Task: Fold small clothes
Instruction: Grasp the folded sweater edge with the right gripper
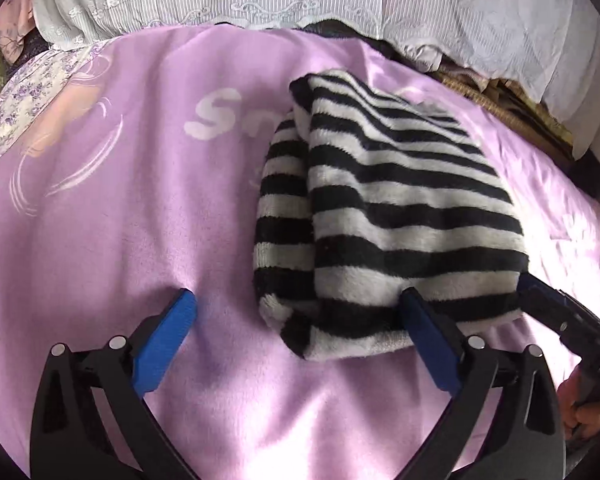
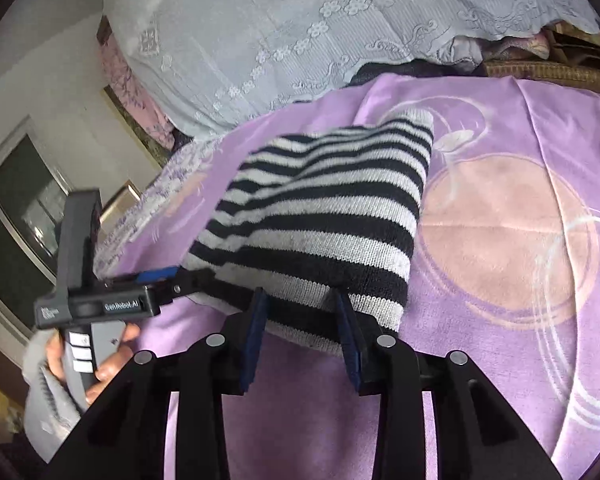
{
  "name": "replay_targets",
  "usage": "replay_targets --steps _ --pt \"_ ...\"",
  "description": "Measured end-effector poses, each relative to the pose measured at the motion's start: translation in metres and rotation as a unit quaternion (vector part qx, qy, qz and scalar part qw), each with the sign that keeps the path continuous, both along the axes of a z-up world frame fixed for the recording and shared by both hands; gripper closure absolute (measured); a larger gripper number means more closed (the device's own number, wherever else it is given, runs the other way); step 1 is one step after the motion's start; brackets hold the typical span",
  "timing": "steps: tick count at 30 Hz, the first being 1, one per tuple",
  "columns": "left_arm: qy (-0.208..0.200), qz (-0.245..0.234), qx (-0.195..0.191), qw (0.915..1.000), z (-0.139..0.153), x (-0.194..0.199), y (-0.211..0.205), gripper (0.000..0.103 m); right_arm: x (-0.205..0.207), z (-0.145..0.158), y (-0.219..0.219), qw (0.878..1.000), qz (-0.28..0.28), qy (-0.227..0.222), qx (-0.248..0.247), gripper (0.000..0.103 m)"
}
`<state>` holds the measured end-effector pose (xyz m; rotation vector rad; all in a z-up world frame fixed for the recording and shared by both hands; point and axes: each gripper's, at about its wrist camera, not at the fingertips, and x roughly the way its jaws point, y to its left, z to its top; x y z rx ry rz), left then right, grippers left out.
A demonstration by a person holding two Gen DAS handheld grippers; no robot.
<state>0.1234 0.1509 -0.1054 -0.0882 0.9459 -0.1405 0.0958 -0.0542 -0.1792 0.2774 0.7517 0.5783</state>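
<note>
Purple blanket [image 1: 140, 220], white lettering partly covered: "Sn" readable. Striped garment [image 1: 380, 216], folded, lying on blanket. Left gripper [image 1: 300, 308]: fingers spread wide, marked "GenRobot.AI" in right view only. Right gripper [image 2: 300, 300]: fingers straddling garment's hem; grip uncertain.

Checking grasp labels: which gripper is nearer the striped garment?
Both touch it. The right gripper has its fingers closed around the striped garment's near edge; the left gripper is open, one finger against the hem, the other on the blanket.
</note>
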Motion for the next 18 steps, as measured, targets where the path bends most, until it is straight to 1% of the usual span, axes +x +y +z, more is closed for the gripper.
replay_targets --steps 1,2,3,4,5,6,8,11,12,13,16,18 --pt "-0.001 -0.005 -0.008 1.0000 0.002 0.001 0.000 0.005 0.000 0.001 -0.002 1.000 0.001 0.002 0.009 0.057" --pt "-0.003 -0.011 -0.029 0.9995 0.005 -0.001 0.003 0.005 0.000 0.002 -0.003 1.000 0.001 0.003 0.013 0.056" --pt "-0.005 -0.015 -0.047 0.9988 0.007 -0.002 0.006 0.005 0.000 0.003 -0.007 1.000 -0.004 0.002 0.018 0.052" --pt "-0.006 -0.018 -0.059 0.9981 0.009 -0.003 0.009 0.005 0.000 0.005 -0.010 1.000 -0.013 -0.001 0.019 0.044" --pt "-0.005 -0.024 -0.077 0.9967 0.012 -0.001 0.013 0.005 -0.001 0.007 -0.010 1.000 -0.019 -0.005 0.016 0.040" --pt "-0.003 -0.027 -0.087 0.9959 0.012 0.001 0.014 0.005 0.000 0.009 -0.014 0.999 -0.030 -0.009 0.011 0.037" --pt "0.011 -0.024 -0.106 0.9940 0.009 0.008 0.017 0.005 0.002 0.010 -0.022 0.999 -0.039 -0.008 0.019 0.036" --pt "0.051 -0.031 -0.146 0.9875 -0.007 0.028 0.018 0.005 0.015 0.002 -0.034 0.997 -0.047 0.025 0.063 0.033" --pt "0.053 -0.028 -0.149 0.9870 -0.011 0.033 0.018 0.005 0.021 -0.003 -0.036 0.995 -0.044 0.041 0.079 0.032" --pt "0.051 -0.034 -0.144 0.9877 -0.011 0.035 0.015 0.005 0.024 -0.007 -0.036 0.994 -0.042 0.050 0.083 0.031" --pt "0.048 -0.066 -0.117 0.9898 -0.011 0.039 -0.001 0.004 0.035 -0.020 -0.032 0.994 -0.036 0.073 0.078 0.028" --pt "0.047 -0.071 -0.109 0.9904 -0.013 0.043 -0.006 0.004 0.040 -0.025 -0.030 0.992 -0.035 0.085 0.081 0.028"
